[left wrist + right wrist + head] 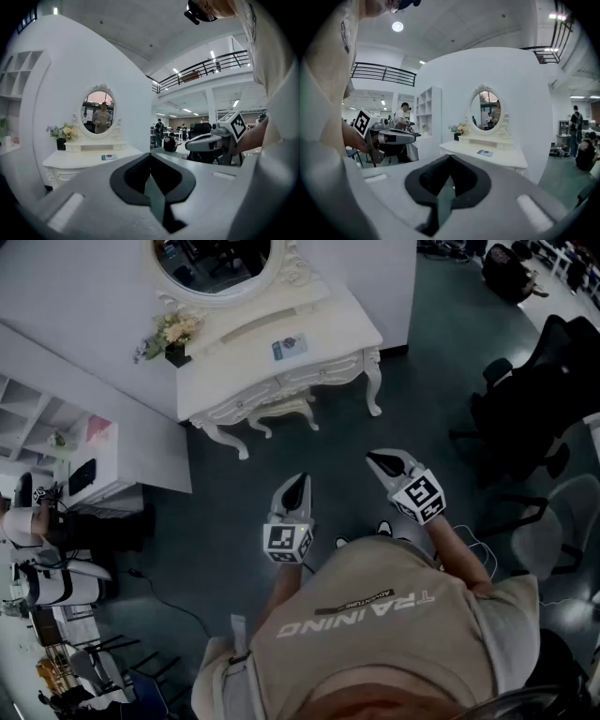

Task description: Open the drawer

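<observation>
The white dressing table [246,351] with an oval mirror [217,266] stands against the wall ahead of me. Its closed drawers [317,375] run along the carved front. Both grippers hang in the air over the dark floor, well short of the table and touching nothing. My left gripper [299,481] is shut and empty, as its own view [150,156] shows. My right gripper [376,460] is shut too, its jaws meeting at a seam [450,157]. Each gripper view shows the table [86,161] [497,157] some way off and the other gripper beside it.
A vase of flowers [172,337] and a small booklet [289,347] sit on the tabletop. A stool [281,412] is tucked under it. White shelving [89,465] stands at the left, and office chairs [530,404] at the right. People work in the background.
</observation>
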A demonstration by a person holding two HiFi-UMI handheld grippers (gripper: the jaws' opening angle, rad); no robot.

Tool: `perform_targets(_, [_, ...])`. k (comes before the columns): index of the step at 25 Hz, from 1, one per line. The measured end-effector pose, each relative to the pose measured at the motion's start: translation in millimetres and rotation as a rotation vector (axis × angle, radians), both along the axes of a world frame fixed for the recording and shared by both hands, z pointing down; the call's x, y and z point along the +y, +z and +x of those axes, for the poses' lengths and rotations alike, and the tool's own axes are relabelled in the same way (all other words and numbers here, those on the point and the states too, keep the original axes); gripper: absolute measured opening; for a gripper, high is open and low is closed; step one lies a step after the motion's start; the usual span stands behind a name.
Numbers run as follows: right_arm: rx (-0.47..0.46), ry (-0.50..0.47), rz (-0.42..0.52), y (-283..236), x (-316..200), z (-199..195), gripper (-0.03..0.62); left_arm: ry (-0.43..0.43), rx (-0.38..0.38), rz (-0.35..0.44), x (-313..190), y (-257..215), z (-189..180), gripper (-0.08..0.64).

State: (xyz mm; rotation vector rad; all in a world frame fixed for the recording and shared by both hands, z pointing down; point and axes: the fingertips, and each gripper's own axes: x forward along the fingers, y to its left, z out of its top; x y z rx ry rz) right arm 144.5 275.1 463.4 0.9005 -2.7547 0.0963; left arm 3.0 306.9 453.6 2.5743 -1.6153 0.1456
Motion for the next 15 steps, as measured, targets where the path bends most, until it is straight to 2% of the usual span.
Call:
perform_targets(3, [0.004, 0.021, -0.007, 4, 6, 2, 0.002, -0.031, 0.0, 0.028, 8, -5, -9, 0.008])
perform_targets(6, [-0.022, 0.067, -0.026, 3, 11, 8, 0.002, -0.046, 0.004, 0.006, 17, -2, -21, 0.008])
perform_targets(9, [-0.005, 0.083, -0.01, 1, 11, 12, 0.002, -0.043, -0.001, -0.021, 14, 4, -26, 0.008])
perform_targets(13, [0.015, 0.109, 0.001, 4, 6, 22, 0.002, -0.016, -0.002, -0.044, 5, 11, -12, 0.008])
perform_targets(15, [0.022, 0.086, -0.021, 11, 7, 24, 0.002, -0.003, 0.0, -0.052, 3, 13, -3, 0.008])
